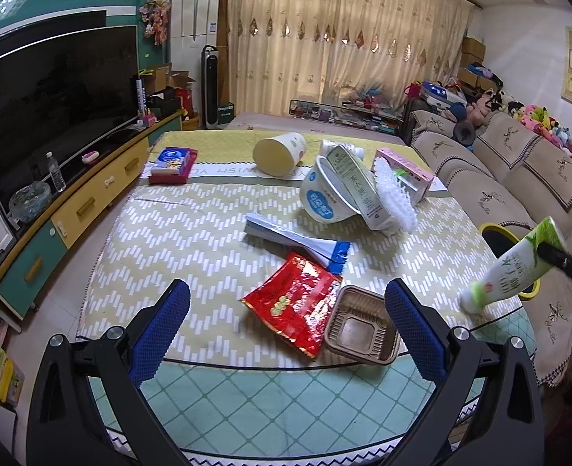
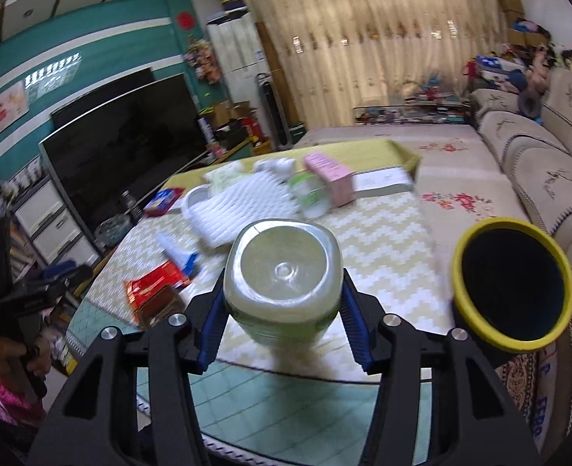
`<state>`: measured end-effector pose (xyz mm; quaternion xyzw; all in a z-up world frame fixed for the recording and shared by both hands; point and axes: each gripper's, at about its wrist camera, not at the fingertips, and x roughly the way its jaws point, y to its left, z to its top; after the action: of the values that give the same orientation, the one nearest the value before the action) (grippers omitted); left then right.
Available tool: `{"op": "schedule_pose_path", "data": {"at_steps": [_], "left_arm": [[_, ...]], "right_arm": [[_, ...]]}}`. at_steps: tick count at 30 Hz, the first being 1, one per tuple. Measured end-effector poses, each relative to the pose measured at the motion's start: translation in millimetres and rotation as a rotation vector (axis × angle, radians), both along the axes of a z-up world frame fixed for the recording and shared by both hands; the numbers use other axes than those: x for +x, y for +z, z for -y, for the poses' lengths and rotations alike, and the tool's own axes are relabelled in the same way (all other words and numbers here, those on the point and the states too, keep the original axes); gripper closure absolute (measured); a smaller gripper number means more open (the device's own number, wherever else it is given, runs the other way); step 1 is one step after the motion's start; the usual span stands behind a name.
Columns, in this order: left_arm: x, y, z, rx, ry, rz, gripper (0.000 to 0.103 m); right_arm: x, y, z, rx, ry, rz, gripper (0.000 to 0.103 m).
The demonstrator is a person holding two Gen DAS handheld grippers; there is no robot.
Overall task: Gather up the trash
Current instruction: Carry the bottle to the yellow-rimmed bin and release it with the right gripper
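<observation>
Right gripper has the green bottle pinched between its fingers, lifted off the desk, just left of the yellow-rimmed bin. Best play: carry it squarely over the bin's mouth before letting go. The bin's inside looks dark; contents can't be made out. Left gripper hangs wide open, holding nothing, over the red wrapper and the empty brown tray.

I see a white and green squeeze tube held off the table, cap end down, just beside the yellow-rimmed black bin. On the zigzag-patterned tablecloth lie a crinkled red foil wrapper, a brown plastic tray touching it, and a tipped white paper bowl.
</observation>
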<state>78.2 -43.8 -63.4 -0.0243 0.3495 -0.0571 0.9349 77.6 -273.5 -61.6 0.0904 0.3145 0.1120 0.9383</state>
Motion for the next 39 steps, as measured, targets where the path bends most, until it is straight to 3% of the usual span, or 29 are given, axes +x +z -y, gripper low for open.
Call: {"op": "schedule_pose_path", "data": {"at_steps": [11, 20, 31, 39], "left_arm": [[15.9, -7.1, 27.5, -0.008, -0.07, -0.005, 0.004], [25.9, -15.9, 50.5, -0.007, -0.128, -0.033, 0.004], [37.1, -35.6, 57.5, -0.014, -0.159, -0.095, 0.004], [41.2, -45.2, 55.4, -0.026, -0.168, -0.119, 0.004]], "right_arm": [[17.8, 16.5, 119.0, 0.002, -0.36, 0.043, 0.053], [79.6, -54.3, 185.1, -0.074, -0.56, -0.1, 0.053], [128.0, -132.3, 205.8, -0.102, -0.579, -0.317, 0.051], [126.1, -135.9, 197.7, -0.117, -0.566, -0.334, 0.048]]}}
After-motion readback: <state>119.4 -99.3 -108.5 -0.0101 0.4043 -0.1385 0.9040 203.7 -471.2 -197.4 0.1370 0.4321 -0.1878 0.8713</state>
